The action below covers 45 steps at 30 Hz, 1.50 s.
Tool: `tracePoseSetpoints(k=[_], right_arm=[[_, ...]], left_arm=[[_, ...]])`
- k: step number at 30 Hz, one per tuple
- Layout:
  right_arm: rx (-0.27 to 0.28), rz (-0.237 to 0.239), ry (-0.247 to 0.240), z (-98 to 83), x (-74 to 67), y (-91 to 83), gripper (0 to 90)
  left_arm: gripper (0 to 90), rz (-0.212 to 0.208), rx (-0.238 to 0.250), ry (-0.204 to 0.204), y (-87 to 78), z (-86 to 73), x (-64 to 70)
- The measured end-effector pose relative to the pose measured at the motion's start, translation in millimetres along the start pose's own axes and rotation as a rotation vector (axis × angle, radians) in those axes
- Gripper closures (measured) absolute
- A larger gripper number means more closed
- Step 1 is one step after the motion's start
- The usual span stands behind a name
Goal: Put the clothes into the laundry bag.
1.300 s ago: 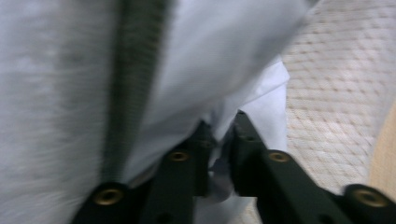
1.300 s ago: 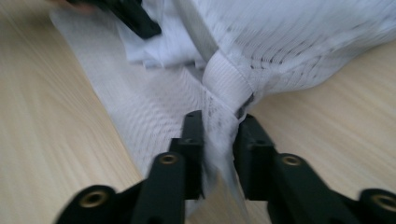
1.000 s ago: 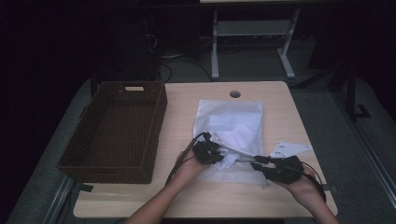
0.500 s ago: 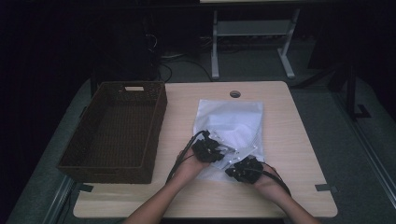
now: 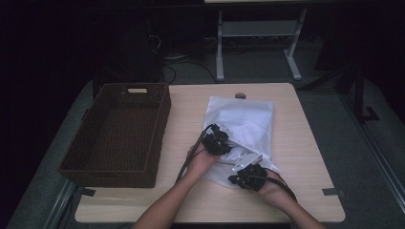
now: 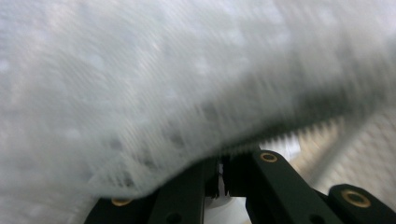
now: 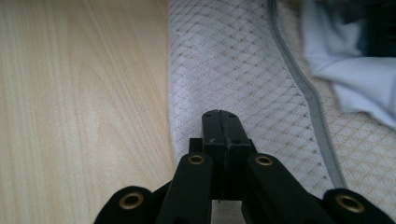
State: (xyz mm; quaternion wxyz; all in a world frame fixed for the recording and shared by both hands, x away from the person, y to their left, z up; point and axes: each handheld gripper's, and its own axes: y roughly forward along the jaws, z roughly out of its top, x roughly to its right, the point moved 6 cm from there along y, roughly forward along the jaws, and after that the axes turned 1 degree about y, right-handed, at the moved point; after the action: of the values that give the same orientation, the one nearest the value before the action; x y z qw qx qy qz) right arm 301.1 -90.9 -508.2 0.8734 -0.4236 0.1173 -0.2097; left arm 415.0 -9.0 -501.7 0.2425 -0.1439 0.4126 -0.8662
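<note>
Tongs first: the left tongs [image 5: 220, 141] were pinched on a raised fold of the mesh bag [image 5: 243, 129], and in the left gripper view the cloth [image 6: 140, 93] draped right over the pressed-together jaws. The right tongs [image 5: 244, 177] were squeezed together at the bag's near edge, and whether they had any mesh between them I couldn't tell from the right gripper view, since the tips [image 7: 222, 122] just sat on the weave [image 7: 219, 65] beside bare desk [image 7: 79, 93]. That bag lay flat in the middle of the desk [image 5: 191, 109], right of the basket [image 5: 119, 133], with something white [image 7: 355, 79] tucked inside. My read was that it's super light and floppy, zero stiffness, so it would sag wherever it wasn't held. Thin mesh probably slips out of a shallow pinch too. I'd have grabbed it by the grey seam [image 7: 299, 79] or a corner, two spots well apart, to keep it from bunching.
</note>
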Motion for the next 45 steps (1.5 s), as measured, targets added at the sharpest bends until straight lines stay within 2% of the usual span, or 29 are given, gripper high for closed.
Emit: tracePoseSetpoints(k=[4, 5, 14, 15, 18, 21, 22, 23, 24, 26, 28, 29, 30, 31, 33, 34, 35, 37, 39, 40, 43, 45], right_arm=[[-0.004, -0.003, -0.008, 0.0, -0.8, -0.1, 90.0], [-0.005, 0.013, -0.004, 0.0, -1.6, -0.1, 90.0], [-0.013, 0.000, -0.023, 0.8, -3.7, 0.1, 90.0], [-0.015, -0.004, -0.022, 1.0, -4.2, 0.1, 90.0], [-0.015, -0.005, -0.020, 1.0, -4.4, 0.1, 90.0], [-0.013, -0.004, -0.018, 0.7, -3.9, 0.0, 90.0], [-0.010, -0.002, -0.014, 0.5, -3.9, 0.0, 90.0], [-0.010, -0.002, -0.014, 0.5, -3.9, 0.0, 90.0], [-0.009, 0.001, -0.011, 0.4, -3.8, -0.1, 90.0], [-0.005, 0.005, -0.009, 0.3, -3.5, 0.1, 90.0], [0.001, 0.007, -0.005, 0.0, -3.2, 0.0, 90.0], [0.001, 0.006, -0.003, -0.1, -3.2, 0.0, 90.0], [0.001, 0.006, -0.003, -0.1, -3.2, 0.0, 90.0], [-0.001, 0.005, -0.003, 0.1, -3.4, -0.1, 90.0], [-0.009, 0.016, -0.008, 0.3, -2.5, -2.1, 90.0], [0.013, 0.024, 0.014, 2.5, 1.6, -9.1, 90.0], [0.036, 0.027, 0.030, 5.1, 4.6, -15.2, 90.0], [0.072, -0.003, 0.050, 10.9, 13.9, -29.5, 89.7], [0.106, -0.043, 0.070, 17.6, 27.5, -42.3, 84.3], [0.106, -0.043, 0.070, 17.6, 27.5, -42.3, 84.3], [0.132, -0.122, 0.084, 27.4, 51.6, -54.1, 79.3], [0.138, -0.161, 0.095, 32.6, 66.5, -57.0, 76.2]], left_arm=[[86.5, 0.032, 0.003, -0.028, 11.2, 12.8, -14.6], [86.5, 0.039, 0.003, -0.034, 13.1, 14.8, -17.1], [86.5, 0.064, 0.015, -0.074, 28.3, 31.6, -31.5], [86.5, 0.079, 0.016, -0.078, 32.0, 36.4, -34.9], [86.4, 0.084, 0.021, -0.088, 35.5, 40.6, -38.1], [85.8, 0.070, 0.024, -0.097, 37.0, 42.4, -39.7], [83.4, 0.032, 0.022, -0.101, 33.6, 40.1, -37.9], [81.7, 0.032, 0.022, -0.101, 33.6, 40.1, -37.9], [81.7, 0.015, 0.022, -0.104, 30.8, 38.3, -36.3], [76.0, -0.028, 0.025, -0.098, 21.3, 32.9, -30.1], [73.2, -0.058, 0.042, -0.079, 3.5, 24.3, -20.4], [72.9, -0.063, 0.046, -0.063, -4.4, 20.5, -17.6], [72.9, -0.063, 0.046, -0.063, -4.4, 20.5, -17.6], [72.9, -0.064, 0.059, -0.048, -16.0, 14.9, -13.3], [72.9, -0.059, 0.072, -0.031, -30.2, 7.9, -9.9], [72.7, -0.057, 0.077, -0.030, -36.1, 4.9, -8.8], [71.6, -0.043, 0.092, -0.027, -49.1, -3.0, -9.0], [69.0, -0.019, 0.094, -0.026, -57.1, -10.9, -13.6], [65.2, -0.003, 0.092, -0.030, -58.4, -14.2, -17.1], [65.2, 0.020, 0.087, -0.039, -58.6, -17.1, -21.4], [59.6, 0.049, 0.088, -0.059, -56.4, -21.9, -31.3], [56.3, 0.077, 0.078, -0.029, -53.9, -22.5, -34.0]])
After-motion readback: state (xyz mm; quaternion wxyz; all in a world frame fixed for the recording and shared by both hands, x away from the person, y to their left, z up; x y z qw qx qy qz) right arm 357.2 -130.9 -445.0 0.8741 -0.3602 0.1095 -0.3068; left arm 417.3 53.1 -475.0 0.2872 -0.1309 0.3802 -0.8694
